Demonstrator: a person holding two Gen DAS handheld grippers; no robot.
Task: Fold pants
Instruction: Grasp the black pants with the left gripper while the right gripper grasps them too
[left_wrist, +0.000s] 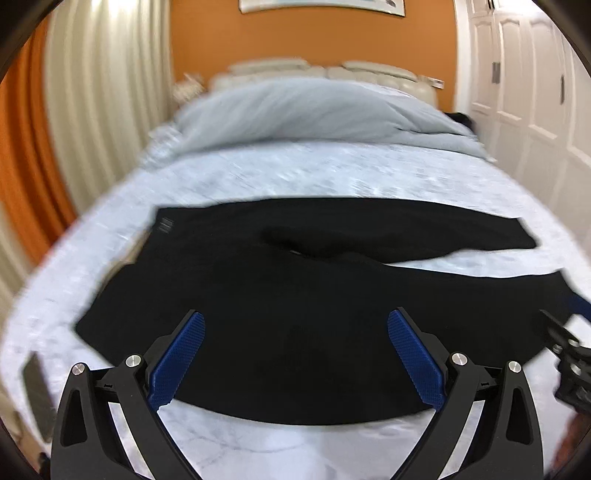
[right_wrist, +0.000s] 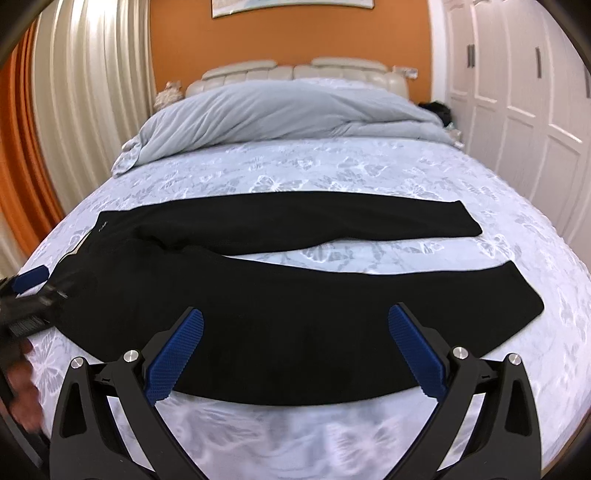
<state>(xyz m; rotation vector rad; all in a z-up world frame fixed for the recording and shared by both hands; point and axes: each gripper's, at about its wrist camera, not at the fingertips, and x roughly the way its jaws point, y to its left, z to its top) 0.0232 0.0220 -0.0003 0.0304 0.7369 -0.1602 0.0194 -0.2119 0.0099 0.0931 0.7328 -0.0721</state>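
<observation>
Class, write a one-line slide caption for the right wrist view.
Open right gripper hovers over black pants spread flat, legs apart, on a butterfly-print bed.

no readable text, labels or numbers anywhere.

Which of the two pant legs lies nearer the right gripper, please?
The near pant leg, directly beyond the open right gripper; the far pant leg lies toward the duvet.

Bed (right_wrist: 332, 173) with pale butterfly-print sheet, cream padded headboard (right_wrist: 295, 72) at far end; grey duvet (right_wrist: 280, 110) bunched across the head, right against the headboard; black pants (right_wrist: 277, 295) spread flat across the near half, waist left, two legs running right, strip of sheet between them.
</observation>
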